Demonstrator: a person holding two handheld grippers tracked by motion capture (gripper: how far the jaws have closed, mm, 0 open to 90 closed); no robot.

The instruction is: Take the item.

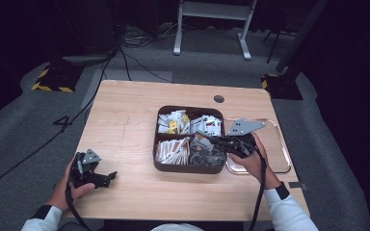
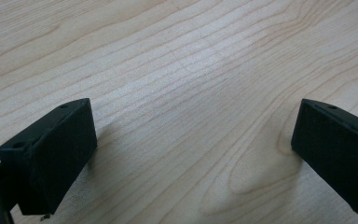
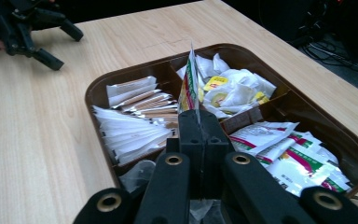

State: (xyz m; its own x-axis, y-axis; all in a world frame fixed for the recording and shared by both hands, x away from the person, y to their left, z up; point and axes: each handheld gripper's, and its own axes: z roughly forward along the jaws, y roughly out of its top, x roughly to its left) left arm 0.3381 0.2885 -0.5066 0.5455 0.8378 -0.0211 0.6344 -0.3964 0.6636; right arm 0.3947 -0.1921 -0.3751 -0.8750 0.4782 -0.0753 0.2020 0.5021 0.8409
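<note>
While both hands rest near the table's front edge:
Left gripper [image 1: 107, 177]: jaws spread wide, nothing between them, low over bare table [image 2: 191, 70].
Right gripper [image 3: 198, 122]: jaws clenched on a packet [image 3: 189, 84], held upright above the tray.
Tray [image 3: 121, 77]: brown, four compartments of packets.
Dish [image 1: 283, 149]: clear, just right of the tray.

Pale matt wood table [image 1: 125, 120], glossy brown plastic tray [image 3: 307, 116], paper sachets [image 3: 130, 133]
</note>
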